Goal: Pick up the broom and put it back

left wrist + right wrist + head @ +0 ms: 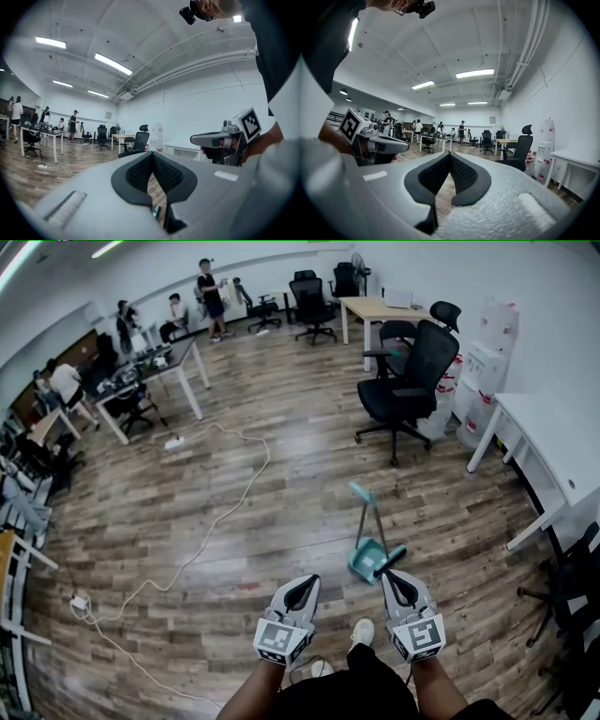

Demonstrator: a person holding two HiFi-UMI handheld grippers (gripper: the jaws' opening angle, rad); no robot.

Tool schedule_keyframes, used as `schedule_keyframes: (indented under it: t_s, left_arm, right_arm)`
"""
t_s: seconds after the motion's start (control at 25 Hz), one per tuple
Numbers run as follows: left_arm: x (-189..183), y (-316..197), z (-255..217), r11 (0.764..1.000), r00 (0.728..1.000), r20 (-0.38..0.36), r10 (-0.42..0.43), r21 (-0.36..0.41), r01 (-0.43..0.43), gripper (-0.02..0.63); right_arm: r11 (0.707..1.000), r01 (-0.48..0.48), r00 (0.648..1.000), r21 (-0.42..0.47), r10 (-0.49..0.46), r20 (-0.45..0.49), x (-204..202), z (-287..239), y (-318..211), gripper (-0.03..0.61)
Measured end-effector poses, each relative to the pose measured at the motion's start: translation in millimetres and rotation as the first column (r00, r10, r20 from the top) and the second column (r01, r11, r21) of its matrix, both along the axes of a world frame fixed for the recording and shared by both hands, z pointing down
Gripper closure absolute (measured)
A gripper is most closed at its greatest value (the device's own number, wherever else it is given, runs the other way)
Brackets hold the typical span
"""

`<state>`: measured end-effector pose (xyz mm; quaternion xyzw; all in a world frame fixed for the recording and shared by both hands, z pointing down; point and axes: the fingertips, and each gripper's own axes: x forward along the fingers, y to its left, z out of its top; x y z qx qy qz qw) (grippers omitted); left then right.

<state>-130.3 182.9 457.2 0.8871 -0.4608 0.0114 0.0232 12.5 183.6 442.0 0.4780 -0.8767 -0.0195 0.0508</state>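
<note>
Hovering just short of the broom: left gripper and right gripper, jaws pressed together, empty. Best spread right first, then clamp it squarely.

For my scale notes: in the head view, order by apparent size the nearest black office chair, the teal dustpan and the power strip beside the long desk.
1. black office chair
2. teal dustpan
3. power strip, which lies farther off, so its true size is unsure
</note>
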Motion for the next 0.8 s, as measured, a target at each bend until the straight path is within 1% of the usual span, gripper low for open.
schedule_keyframes:
  t_s: [0.28,0.44,0.6,0.8]
  left_arm:
    - [7.3,-43.6,-2.3,0.999,0.999,0.013,-0.032,0.004,0.032,0.595]
    - [19.4,-70.6,-0.5,0.999,0.999,0.02,-0.048,0.005,0.048,0.595]
    - [32.3,-93.3,2.9,0.998,0.998,0.037,-0.056,-0.004,0.057,0.597]
    - [43.4,-117.7,2.2,0.996,0.995,0.052,-0.084,-0.002,0.084,0.595]
  right_arm:
    - [1.0,0.024,0.999,0.017,-0.023,-0.027,13.8,-8.3,-47.1,0.575]
    - [0.999,0.044,0.998,0.015,-0.043,-0.046,25.8,-5.0,-76.5,0.575]
    - [0.996,0.091,0.991,0.021,-0.088,-0.104,32.7,-3.5,-99.2,0.575]
    - [0.992,0.127,0.986,0.019,-0.124,-0.109,41.3,-4.0,-121.8,0.575]
